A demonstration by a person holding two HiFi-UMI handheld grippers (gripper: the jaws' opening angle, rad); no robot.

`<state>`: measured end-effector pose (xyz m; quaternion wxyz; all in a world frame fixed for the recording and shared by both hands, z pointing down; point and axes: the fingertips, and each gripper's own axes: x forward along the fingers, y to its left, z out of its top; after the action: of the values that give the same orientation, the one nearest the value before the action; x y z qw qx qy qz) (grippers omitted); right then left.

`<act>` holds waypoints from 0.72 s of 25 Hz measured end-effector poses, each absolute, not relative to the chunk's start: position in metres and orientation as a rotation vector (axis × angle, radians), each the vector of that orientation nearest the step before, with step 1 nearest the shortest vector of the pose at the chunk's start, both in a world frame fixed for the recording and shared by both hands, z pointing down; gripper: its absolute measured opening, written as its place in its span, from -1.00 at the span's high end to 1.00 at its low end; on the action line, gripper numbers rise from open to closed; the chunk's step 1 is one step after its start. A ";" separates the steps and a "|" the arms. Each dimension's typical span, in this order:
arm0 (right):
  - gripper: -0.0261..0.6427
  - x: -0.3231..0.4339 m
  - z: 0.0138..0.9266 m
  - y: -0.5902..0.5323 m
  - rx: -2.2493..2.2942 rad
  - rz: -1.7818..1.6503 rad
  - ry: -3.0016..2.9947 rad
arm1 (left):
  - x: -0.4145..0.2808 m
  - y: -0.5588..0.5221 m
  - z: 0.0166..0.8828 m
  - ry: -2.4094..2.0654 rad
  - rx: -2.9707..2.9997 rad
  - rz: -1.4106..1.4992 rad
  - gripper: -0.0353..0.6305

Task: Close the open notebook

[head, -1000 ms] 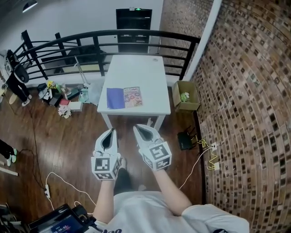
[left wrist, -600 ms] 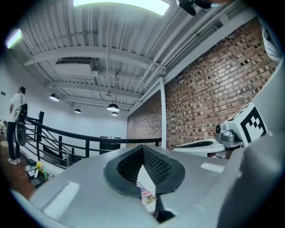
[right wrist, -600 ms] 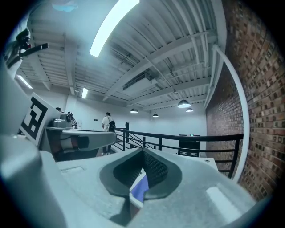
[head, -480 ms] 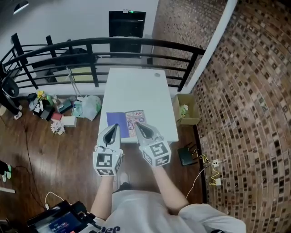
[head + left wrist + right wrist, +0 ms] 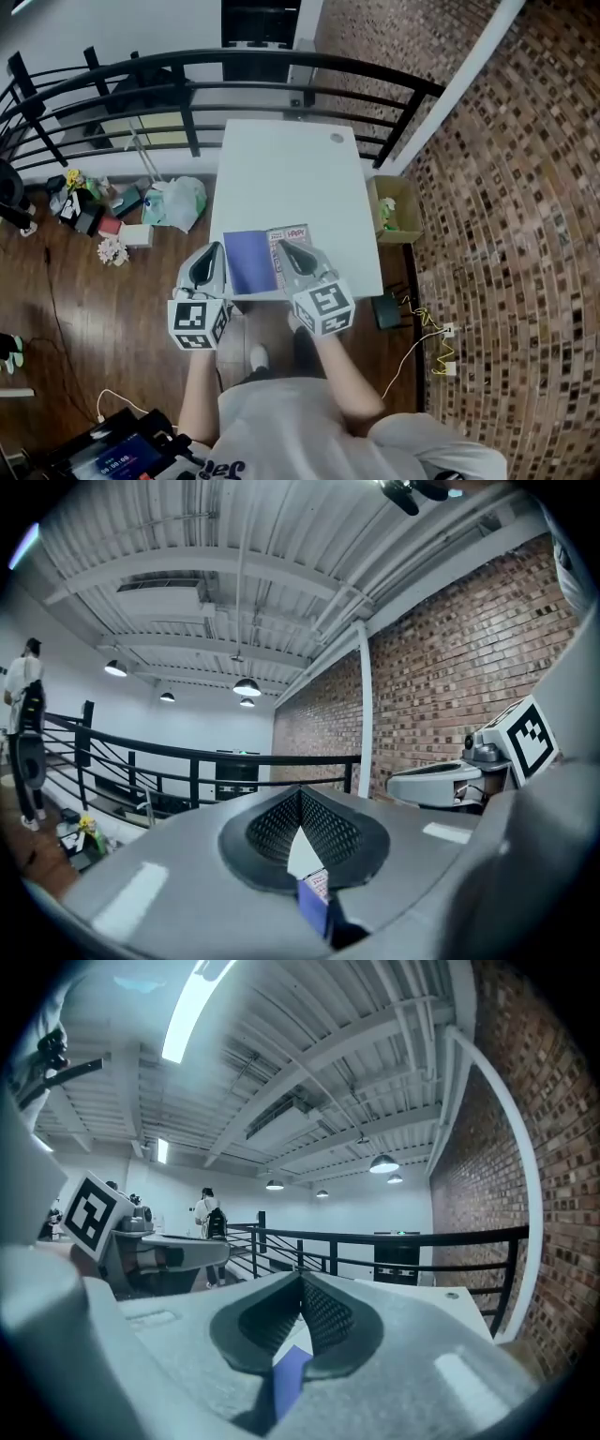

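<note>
The open notebook [image 5: 251, 262] lies at the near edge of the white table [image 5: 281, 178], with a blue page on the left and a colourful printed page on the right. My left gripper [image 5: 215, 249] is shut and empty, its tip just left of the blue page at the table's edge. Over the printed page my right gripper [image 5: 282, 245] is also shut and empty. In the left gripper view the closed jaws [image 5: 300, 790] let a sliver of the notebook [image 5: 314, 894] show below them. The right gripper view shows closed jaws [image 5: 302, 1278] above the blue page [image 5: 290, 1374].
A black railing [image 5: 187, 75] runs behind the table. A small round object [image 5: 337, 139] sits at the far right corner. A cardboard box [image 5: 389, 214] stands right of the table. Bags and clutter [image 5: 169, 202] lie on the wooden floor at left, and cables [image 5: 433, 337] at right.
The person has walked up to the table. Both grippers moved forward from over the floor to the table's near edge by the notebook. Their jaws stayed shut.
</note>
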<state>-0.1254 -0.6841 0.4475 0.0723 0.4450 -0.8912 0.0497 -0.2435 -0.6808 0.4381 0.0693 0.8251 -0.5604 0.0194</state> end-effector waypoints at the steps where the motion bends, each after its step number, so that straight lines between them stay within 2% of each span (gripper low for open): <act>1: 0.96 -0.126 0.452 -0.694 1.330 0.160 -2.679 | -0.249 -0.690 0.444 -1.693 2.465 0.074 0.85; 10: 0.96 -0.132 0.484 -0.758 1.244 0.270 -2.668 | -0.269 -0.723 0.545 -1.447 2.248 0.232 0.85; 18: 0.96 -0.134 0.539 -0.763 1.166 0.406 -2.592 | -0.272 -0.688 0.669 -1.288 1.985 0.343 0.85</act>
<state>-0.1338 -0.7634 0.5395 0.1348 0.4025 -0.8945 0.1402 -0.2716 -0.6884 0.6695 0.3664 0.7725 -0.5011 0.1334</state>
